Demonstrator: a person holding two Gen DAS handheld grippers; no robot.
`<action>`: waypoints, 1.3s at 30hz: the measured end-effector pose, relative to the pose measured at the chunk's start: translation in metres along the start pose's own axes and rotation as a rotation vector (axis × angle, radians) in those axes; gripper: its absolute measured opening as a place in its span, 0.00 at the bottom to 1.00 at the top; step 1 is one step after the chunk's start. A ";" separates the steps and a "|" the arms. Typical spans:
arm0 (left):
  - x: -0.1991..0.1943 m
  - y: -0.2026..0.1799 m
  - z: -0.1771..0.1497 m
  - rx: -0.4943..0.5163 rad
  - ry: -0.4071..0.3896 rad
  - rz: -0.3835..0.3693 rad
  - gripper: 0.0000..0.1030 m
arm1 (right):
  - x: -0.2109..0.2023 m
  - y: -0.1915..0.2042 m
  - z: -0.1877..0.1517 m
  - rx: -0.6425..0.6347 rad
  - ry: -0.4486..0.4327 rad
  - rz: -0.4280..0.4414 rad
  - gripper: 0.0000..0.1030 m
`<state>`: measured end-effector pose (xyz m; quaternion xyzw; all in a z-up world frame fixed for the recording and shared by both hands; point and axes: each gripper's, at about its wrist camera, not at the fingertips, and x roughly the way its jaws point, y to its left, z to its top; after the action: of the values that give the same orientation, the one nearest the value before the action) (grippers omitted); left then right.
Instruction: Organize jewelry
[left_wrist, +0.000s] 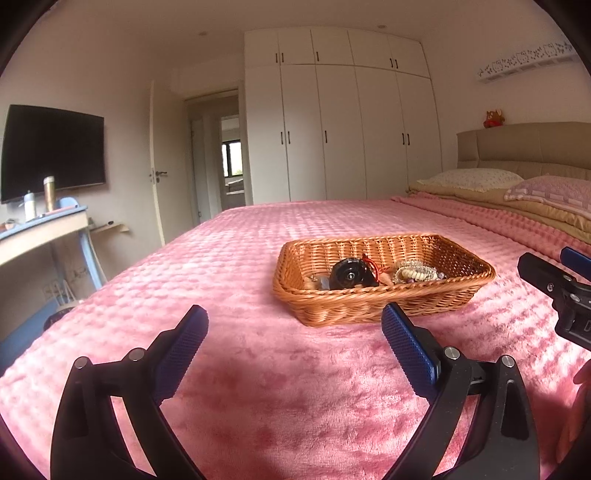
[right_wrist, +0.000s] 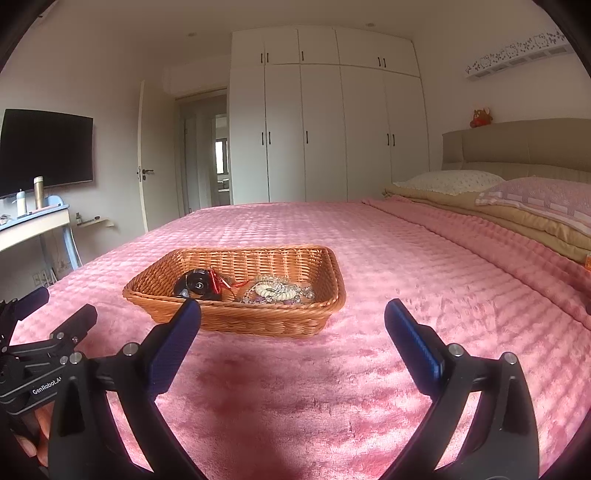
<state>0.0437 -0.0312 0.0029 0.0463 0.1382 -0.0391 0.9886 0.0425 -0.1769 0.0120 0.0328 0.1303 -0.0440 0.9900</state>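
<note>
A woven wicker basket sits on the pink bedspread, also in the right wrist view. Inside lie a black round object with a red cord and a heap of pale bead and chain jewelry. My left gripper is open and empty, a short way in front of the basket. My right gripper is open and empty, in front of the basket and to its right. Each gripper shows at the edge of the other's view.
The pink bedspread covers the whole bed. Pillows and a folded beige quilt lie at the headboard on the right. A desk with bottles, a wall TV and a door stand at the left; white wardrobes behind.
</note>
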 end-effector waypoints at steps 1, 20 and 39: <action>-0.001 -0.001 0.000 0.002 -0.004 0.001 0.90 | -0.001 0.001 0.000 -0.004 -0.004 0.000 0.92; -0.009 -0.004 0.002 0.015 -0.044 0.011 0.93 | -0.007 0.003 0.000 -0.008 -0.025 -0.012 0.92; -0.008 -0.004 0.001 0.014 -0.039 0.010 0.93 | -0.002 0.003 -0.001 -0.009 -0.008 -0.006 0.92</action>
<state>0.0360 -0.0350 0.0060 0.0530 0.1183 -0.0362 0.9909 0.0411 -0.1741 0.0120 0.0279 0.1265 -0.0467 0.9905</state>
